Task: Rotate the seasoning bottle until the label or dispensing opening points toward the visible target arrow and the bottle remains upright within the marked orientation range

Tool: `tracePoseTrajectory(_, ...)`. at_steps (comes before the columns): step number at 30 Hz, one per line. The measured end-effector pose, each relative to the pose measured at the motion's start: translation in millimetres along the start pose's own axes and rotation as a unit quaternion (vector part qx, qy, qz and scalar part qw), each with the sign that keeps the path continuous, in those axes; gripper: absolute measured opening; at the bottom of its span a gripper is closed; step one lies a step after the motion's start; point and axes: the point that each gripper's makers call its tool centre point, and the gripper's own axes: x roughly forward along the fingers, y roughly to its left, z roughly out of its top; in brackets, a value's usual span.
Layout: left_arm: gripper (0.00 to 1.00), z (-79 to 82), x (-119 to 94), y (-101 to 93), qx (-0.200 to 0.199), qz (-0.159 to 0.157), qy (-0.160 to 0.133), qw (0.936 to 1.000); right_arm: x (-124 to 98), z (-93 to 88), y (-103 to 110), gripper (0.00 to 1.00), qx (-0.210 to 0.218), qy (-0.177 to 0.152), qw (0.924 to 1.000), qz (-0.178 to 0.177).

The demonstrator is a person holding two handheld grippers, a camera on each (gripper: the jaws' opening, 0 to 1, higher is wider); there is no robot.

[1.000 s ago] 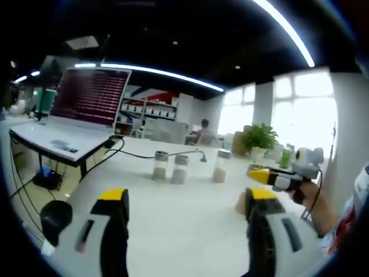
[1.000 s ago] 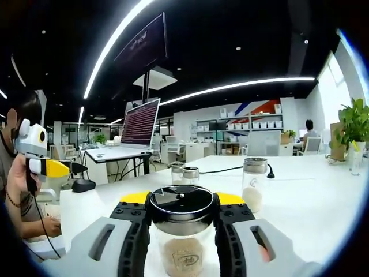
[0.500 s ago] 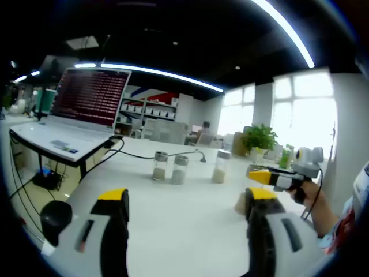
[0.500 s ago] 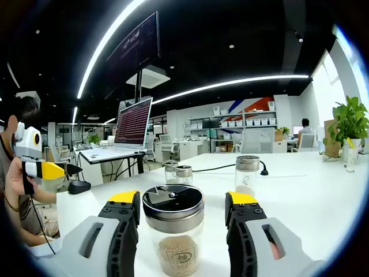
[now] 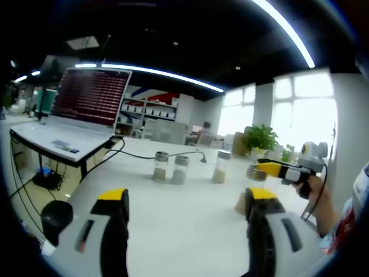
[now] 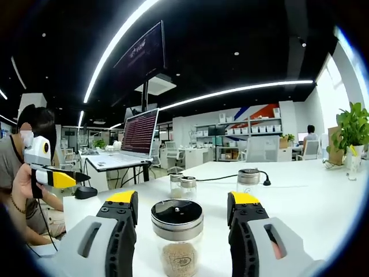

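Note:
The seasoning bottle (image 6: 177, 245) stands upright on the white table (image 6: 311, 202). It is glass with a steel lid, holds tan powder, and its small printed mark faces the camera. My right gripper (image 6: 183, 199) is open, with a yellow-tipped jaw on each side of the bottle and a gap on both sides. In the left gripper view the same bottle (image 5: 242, 201) is partly hidden behind my own right jaw, and the right gripper (image 5: 271, 168) hovers by its lid. My left gripper (image 5: 187, 199) is open over bare table with nothing between its jaws.
Three more seasoning bottles (image 5: 180, 169) stand in a loose row mid-table with a black cable behind them. An open laptop (image 5: 81, 109) sits on a desk at the left. A potted plant (image 5: 260, 138) stands at the far edge. A person's hand holds the left gripper (image 6: 57, 178).
My right gripper has let go of the bottle: its jaws were shut on it, then opened and drew back a little. The bottle stays upright. The left gripper has not moved.

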Motion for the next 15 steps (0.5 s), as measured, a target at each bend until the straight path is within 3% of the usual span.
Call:
tracePoseTrajectory(7,0.88,-0.5,0.1,0.4,0.0,0.001,0.001,1.0,-2.1,14.3,6.8,0.62,-0.007,-0.019,0.999,0.041)
tracePoseTrajectory(11,0.88,-0.5,0.6,-0.5,0.001,0.0,0.001,1.0,-0.1,13.3,16.6,0.64,0.02,-0.008,0.9951,0.096)
tracePoseTrajectory(15,0.88,0.3,0.8,0.0,0.0,0.002,0.0,1.0,1.0,15.6,17.5,0.64,0.004,-0.002,0.9924,0.123)
